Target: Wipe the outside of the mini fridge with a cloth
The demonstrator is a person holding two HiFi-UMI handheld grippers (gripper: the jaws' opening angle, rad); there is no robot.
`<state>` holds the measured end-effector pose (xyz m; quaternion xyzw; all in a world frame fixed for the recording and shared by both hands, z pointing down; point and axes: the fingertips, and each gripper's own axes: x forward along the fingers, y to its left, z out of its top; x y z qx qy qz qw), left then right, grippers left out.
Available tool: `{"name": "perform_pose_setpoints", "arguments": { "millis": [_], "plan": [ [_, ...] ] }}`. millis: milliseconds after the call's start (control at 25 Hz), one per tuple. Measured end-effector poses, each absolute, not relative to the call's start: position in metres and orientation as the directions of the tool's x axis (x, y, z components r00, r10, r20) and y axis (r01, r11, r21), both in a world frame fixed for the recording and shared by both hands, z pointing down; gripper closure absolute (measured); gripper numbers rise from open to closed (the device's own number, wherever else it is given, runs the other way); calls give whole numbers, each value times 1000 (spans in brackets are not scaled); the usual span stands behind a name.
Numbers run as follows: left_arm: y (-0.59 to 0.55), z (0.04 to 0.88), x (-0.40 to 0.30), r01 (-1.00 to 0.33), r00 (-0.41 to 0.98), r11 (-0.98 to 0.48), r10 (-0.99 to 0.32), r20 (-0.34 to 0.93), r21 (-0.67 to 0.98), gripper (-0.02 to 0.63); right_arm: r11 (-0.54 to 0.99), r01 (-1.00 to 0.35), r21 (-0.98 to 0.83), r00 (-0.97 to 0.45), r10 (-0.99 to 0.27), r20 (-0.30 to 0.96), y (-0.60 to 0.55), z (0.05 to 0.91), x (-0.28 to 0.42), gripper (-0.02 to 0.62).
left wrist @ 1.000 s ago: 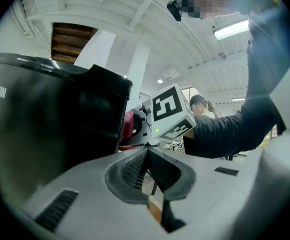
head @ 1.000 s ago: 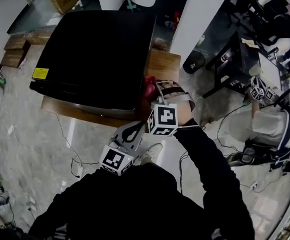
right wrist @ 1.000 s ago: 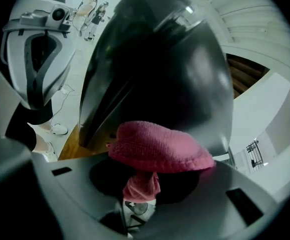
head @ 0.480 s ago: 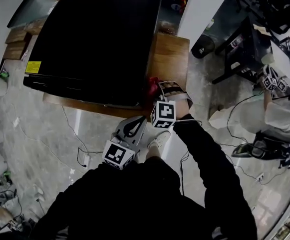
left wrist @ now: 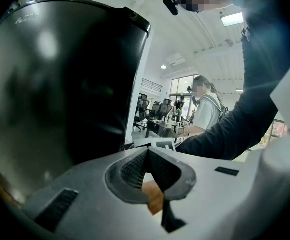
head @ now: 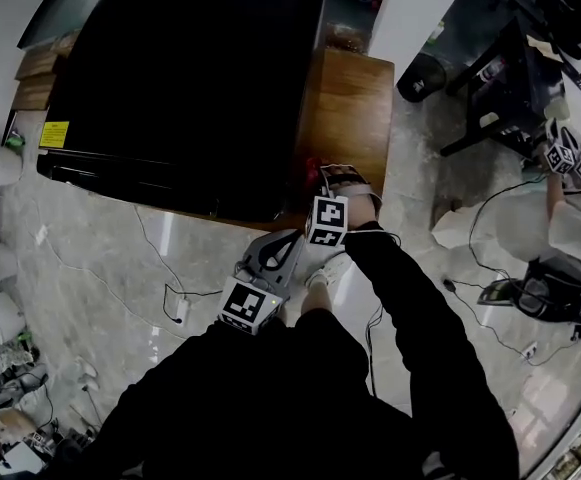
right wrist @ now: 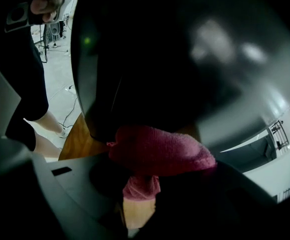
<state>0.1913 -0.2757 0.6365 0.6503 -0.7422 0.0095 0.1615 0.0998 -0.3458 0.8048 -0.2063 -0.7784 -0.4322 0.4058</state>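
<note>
A: Nearest the camera?

B: The left tool [head: 288,240], held low in front of the mini fridge [head: 190,78]. Its own view shows the jaws pressed together with nothing between them, and the dark sleeve [left wrist: 234,129] of the other arm crosses at right.

A: And the right one?

B: The right tool [head: 317,180] is clamped on a red cloth [head: 312,165], which lies against the fridge's side by its front right corner. From above only a scrap of red shows behind the marker cube. The right gripper view shows the cloth [right wrist: 159,151] bunched against the glossy black wall.

A: What's underneath?

B: A wooden surface [head: 352,118], bare to the right of the fridge. Cables [head: 160,258] trail over the floor below.

A: Farther out?

B: A second person [head: 570,228] at far right.

A: Changed since a second ago?

B: The cloth sits by the same corner, while the head view has swung, showing more floor at left
</note>
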Motion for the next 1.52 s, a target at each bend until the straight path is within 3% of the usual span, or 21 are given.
{"name": "perform_pose_setpoints", "arguments": {
  "millis": [480,680,960,1240,1520],
  "plan": [
    [-264,645,185,-969,-94,150,-959,269,196,601,599,688,410,-491,-32,871,-346,877,104,468],
    [-259,621,187,-970,-61,115,-968,244,213,601,744,552,376,-561,-3,828,-352,829,110,469],
    [-250,557,196,-982,-10,43,-984,175,186,601,955,261,138,-840,155,519,-338,643,152,468],
    [-247,492,209,-981,21,-3,-996,90,193,601,978,205,46,-956,190,221,-310,496,217,468],
    [-241,469,202,-982,21,-13,-999,38,188,601,983,186,2,-978,184,97,-295,445,231,469]
  ]
}}
